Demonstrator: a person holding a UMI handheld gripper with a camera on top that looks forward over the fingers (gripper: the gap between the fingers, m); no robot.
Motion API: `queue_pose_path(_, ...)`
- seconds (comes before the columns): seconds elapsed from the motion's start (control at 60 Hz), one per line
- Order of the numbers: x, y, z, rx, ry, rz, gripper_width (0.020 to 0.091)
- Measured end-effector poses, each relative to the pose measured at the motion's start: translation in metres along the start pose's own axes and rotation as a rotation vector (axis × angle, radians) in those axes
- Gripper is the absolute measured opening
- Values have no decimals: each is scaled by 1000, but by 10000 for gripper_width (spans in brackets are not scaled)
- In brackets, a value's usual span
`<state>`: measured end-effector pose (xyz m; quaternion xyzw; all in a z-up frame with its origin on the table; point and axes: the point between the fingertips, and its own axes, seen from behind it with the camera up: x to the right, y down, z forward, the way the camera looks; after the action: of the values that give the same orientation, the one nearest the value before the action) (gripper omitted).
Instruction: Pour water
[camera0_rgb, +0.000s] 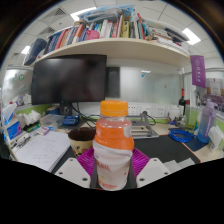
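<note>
Orange-capped bottle (113, 148) upright, clamped between fingers (112, 172) (magenta pads pressing both sides), desk (165, 148) beyond

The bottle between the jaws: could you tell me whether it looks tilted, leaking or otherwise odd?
Nothing stands out. The bottle stands upright with its orange cap on, between the jaws of the gripper, and no spill shows on the desk.
</note>
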<state>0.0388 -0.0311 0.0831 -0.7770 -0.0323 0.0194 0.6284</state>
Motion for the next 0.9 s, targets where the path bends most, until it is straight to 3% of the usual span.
queue_pose_path(0.1,0,0,1,10,-12,6,387)
queue_pose_path(0.283,1,-1,4,-38,-16,-23,386)
queue_pose_path(0.45,27,-28,4,-94,37,-157,383)
queue_pose_path(0.65,72,-46,14,-203,100,-630,383)
queue_pose_path(0.717,73,-56,20,-201,94,-816,384)
queue_pose_path(0.9,75,-50,39,-306,59,-1334,384)
